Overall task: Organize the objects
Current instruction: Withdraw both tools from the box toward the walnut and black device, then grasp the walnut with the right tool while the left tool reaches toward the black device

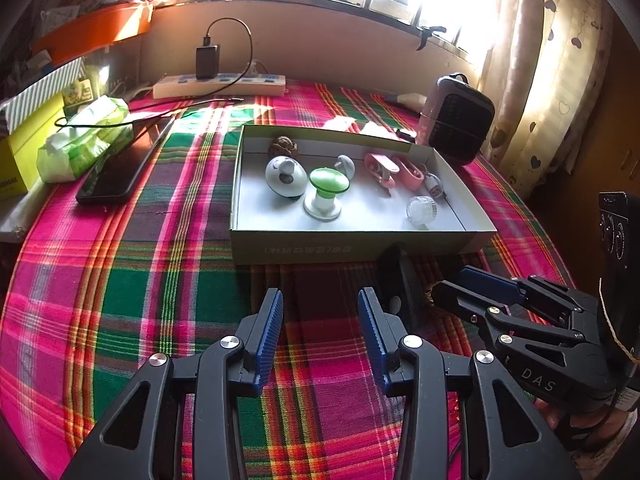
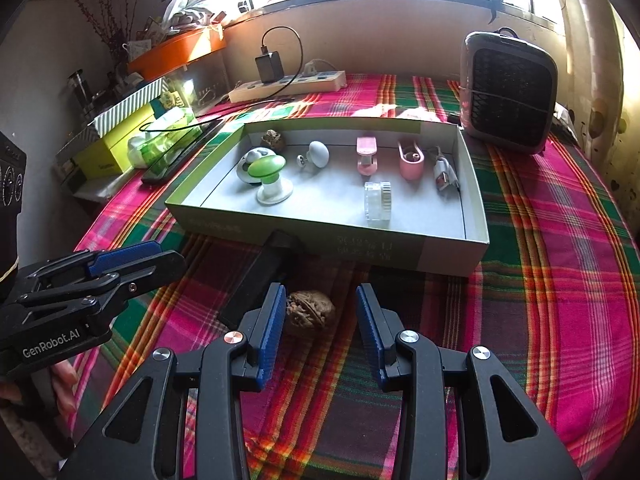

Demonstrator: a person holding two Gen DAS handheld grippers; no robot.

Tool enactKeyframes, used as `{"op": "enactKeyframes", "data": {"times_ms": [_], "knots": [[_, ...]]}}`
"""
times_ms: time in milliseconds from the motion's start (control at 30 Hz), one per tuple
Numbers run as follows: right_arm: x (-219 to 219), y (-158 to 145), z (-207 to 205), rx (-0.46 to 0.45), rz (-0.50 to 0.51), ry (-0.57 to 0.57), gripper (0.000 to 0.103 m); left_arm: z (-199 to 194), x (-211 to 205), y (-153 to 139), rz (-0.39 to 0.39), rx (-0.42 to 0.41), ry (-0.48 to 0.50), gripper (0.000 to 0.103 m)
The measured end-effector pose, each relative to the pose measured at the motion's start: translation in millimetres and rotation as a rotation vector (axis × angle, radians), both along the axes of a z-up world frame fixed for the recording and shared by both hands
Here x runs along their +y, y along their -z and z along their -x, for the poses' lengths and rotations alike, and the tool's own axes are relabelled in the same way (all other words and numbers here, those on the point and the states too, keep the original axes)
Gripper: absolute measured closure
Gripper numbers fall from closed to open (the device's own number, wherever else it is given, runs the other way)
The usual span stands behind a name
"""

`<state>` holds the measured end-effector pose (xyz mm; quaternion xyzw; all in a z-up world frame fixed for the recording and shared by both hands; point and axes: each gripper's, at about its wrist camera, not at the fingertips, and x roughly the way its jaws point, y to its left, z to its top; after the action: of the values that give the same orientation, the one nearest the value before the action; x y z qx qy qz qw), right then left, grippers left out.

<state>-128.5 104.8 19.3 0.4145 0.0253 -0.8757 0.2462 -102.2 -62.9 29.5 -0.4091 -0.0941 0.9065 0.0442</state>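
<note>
Walnut [image 2: 310, 312] between parted right gripper [image 2: 320, 320] fingers; long axis crosswise

Walnut [image 2: 310, 312]: on the tablecloth [image 2: 560, 280], between the right gripper [image 2: 320, 320] fingers, nearer its left finger, ahead of the tips.
Black bar [image 2: 260, 276]: ahead-left of the right gripper, its far end touching the box [image 2: 452, 256] front wall.
Box: ahead of both grippers, on the tablecloth.
In the box: second walnut [image 2: 273, 139] at the far left corner; stand [image 2: 269, 180] left; jar [image 2: 378, 200] near the front, right of centre; cable plug [image 2: 444, 172] far right.
Left gripper [image 1: 320, 320]: left of the right gripper, over bare cloth.
Heater [image 2: 508, 92]: beyond the box, ahead-right.
Power strip [image 2: 288, 84]: far ahead, by the wall.
Phone [image 1: 112, 176]: ahead-left of the left gripper, left of the box.
</note>
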Motion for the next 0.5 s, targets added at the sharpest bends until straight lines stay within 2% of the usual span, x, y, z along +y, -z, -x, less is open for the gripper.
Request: {"op": "enactKeyframes", "data": {"times_ms": [500], "knots": [[-1.3,4.9,-0.8,-0.017,0.015,-0.023,0.065,3.3,2.6,1.9,-0.006,-0.011,0.004,0.066]]}}
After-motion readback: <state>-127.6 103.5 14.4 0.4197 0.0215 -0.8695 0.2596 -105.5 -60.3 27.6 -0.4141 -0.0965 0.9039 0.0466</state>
